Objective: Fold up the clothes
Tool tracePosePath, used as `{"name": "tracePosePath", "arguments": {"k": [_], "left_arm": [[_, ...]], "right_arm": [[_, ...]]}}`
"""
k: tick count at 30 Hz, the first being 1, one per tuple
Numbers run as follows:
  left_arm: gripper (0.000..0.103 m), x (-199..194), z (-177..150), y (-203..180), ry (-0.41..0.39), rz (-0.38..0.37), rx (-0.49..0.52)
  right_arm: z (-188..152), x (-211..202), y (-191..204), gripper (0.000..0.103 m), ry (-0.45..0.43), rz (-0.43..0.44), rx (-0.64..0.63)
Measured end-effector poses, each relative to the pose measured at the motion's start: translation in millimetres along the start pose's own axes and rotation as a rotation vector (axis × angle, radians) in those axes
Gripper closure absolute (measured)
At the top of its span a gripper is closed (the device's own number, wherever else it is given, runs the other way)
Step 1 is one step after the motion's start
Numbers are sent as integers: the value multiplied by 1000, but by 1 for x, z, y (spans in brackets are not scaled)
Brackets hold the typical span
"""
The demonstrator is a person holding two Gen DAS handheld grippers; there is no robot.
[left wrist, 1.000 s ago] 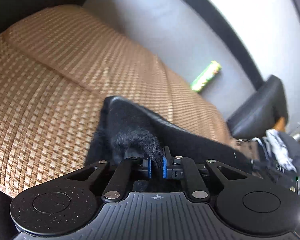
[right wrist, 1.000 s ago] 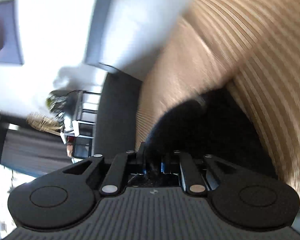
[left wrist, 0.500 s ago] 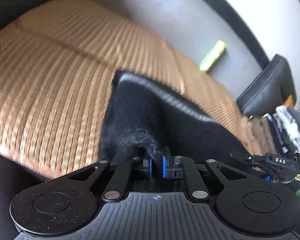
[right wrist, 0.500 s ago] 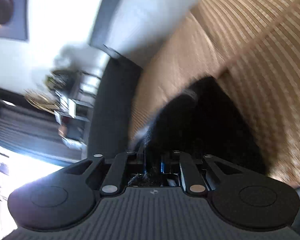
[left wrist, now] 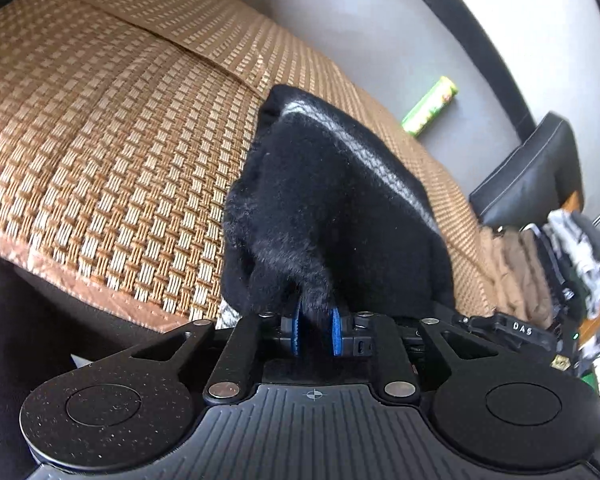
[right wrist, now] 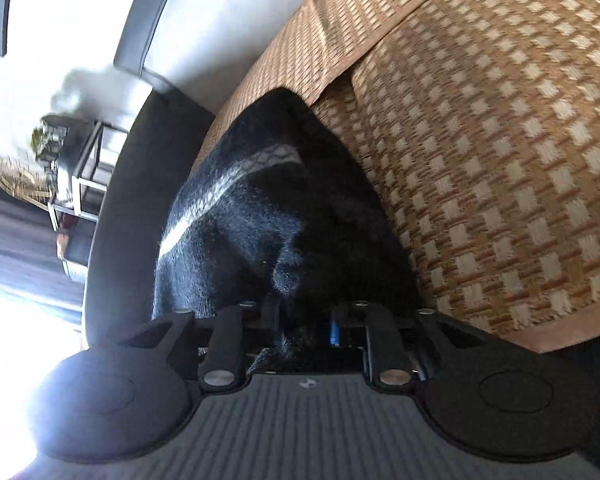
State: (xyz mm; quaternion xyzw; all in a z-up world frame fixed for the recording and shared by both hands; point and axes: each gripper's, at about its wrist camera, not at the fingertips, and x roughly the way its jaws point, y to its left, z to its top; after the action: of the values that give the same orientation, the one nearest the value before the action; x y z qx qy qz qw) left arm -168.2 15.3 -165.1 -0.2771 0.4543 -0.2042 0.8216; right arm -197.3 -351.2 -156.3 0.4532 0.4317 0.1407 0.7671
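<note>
Lying on the woven sofa mat (left wrist: 112,128), the black fleece garment (left wrist: 332,208) still runs between both grippers' pads; left gripper (left wrist: 315,334) and right gripper (right wrist: 306,326) have just been opening, grip loosening.

left gripper (left wrist: 315,330): tilted downward, jaws just been opening, blue pads parted, a black fuzzy fold between them | right gripper (right wrist: 306,326): tilted downward, jaws just been opening, black fabric between its fingers
</note>
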Motion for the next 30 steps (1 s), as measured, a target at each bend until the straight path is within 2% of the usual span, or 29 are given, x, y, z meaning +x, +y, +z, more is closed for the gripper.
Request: {"name": "tracePosePath", "arguments": {"k": [1,5,6,9,10,13,16,19,21,24,26,28,30], "left_arm": [[69,-3,-1,1,-7,-10,-6],[62,-21,-8,0,-29,10,26],[57,-27,-9,1,-31,20,33],[56,-49,-6,-2,-45,57,63],[56,-57,-4,-3,-52,62,71],[56,-79,19,-19,-131,48,102],[52,-75,46,-45,-191,-5,167],[50,-44,59,-69,-191,-10,251],[50,-20,49,-70,-144,46,284],[50,10,25,-62,-71,136,321],[53,17,4,-53,-79,181,358],[53,18,-15,-45,-113,203,394],[52,18,-19,-45,-133,216,403]], "right_arm": [[-2,-3,0,73,-11,1,7],[0,-14,-1,67,-46,-14,3],[0,-17,-1,65,-54,-20,4],[4,-28,-1,58,-83,-39,15],[6,-33,0,50,-96,-51,17],[13,-52,8,49,-162,-97,-11],[21,-58,42,50,-229,-95,-168],[28,-43,80,50,-239,-68,-350],[26,-19,94,50,-194,-85,-445],[10,17,102,50,-139,-187,-614],[-3,32,98,50,-127,-254,-699],[-14,40,90,49,-132,-265,-741],[-19,43,84,49,-149,-260,-754]]}}
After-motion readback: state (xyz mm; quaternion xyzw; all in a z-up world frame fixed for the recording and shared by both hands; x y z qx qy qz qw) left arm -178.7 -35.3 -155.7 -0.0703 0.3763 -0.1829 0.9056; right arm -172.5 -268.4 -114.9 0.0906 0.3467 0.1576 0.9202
